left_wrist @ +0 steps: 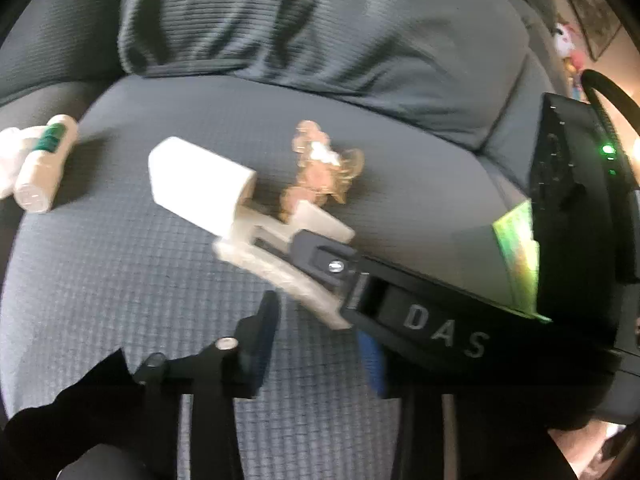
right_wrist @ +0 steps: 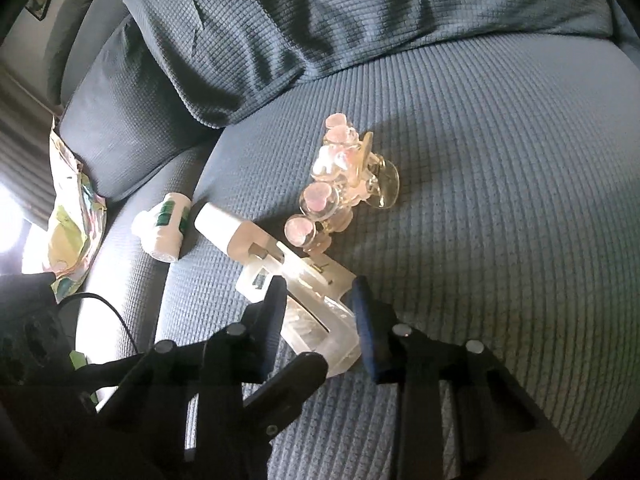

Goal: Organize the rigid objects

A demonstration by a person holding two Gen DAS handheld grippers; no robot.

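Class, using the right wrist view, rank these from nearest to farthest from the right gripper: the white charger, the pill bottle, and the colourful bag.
1. White charger, just ahead-left of the right gripper.
2. Pill bottle, lying further left on the seat.
3. Colourful bag, far left beside the cushion.
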